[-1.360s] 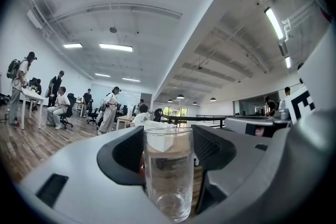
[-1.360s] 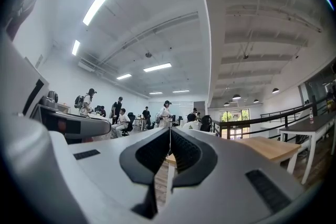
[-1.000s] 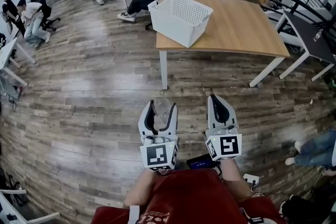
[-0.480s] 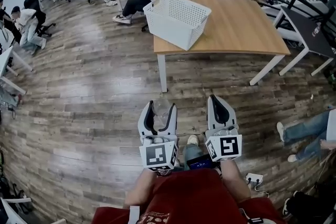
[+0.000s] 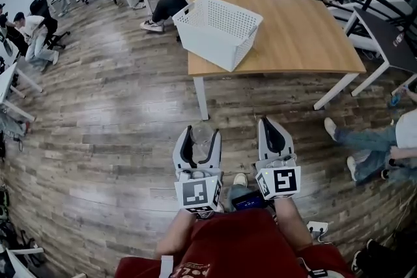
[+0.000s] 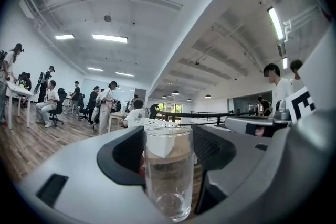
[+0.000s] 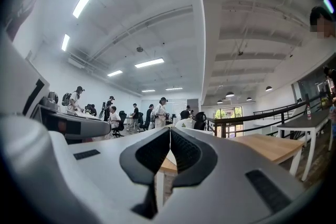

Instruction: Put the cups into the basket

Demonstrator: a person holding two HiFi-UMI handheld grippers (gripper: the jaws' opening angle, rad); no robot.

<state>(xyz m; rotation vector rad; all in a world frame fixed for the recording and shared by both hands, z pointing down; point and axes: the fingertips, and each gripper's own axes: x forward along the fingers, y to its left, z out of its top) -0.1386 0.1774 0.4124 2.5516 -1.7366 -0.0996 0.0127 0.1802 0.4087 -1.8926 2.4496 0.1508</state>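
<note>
— Head view first. Which step?
— Looks like carrying. Shows the left gripper (image 5: 201, 132) clasped round a glass cup (image 5: 201, 142), low over the wooden floor (image 5: 117, 127) and close to the body. Shows the right gripper (image 5: 271, 125) pressed closed on nothing.
— And the basket?
— Sits as a white perforated basket (image 5: 218, 23) at the near-left corner of the wooden table (image 5: 306, 36), well apart from the cup. Shows no cups inside from this angle.
— So what next?
— Probably calls for closing the gap to the table, lifting over the rim, lowering the cup upright and letting go gently.
— Left gripper view?
— Shows the pads (image 6: 122, 157) set wide, one on each side of the cup, gripping its wall. Shows it upright, transparent and empty, with a thick base. Likely smooth, slippery and breakable if dropped. Catches the basket far ahead, just past the cup's rim.
— Right gripper view?
— Shows the pads (image 7: 152, 152) meeting tip to tip, with nothing between. Catches the table beyond. Leaves that gripper free to steady the basket, if needed.
</note>
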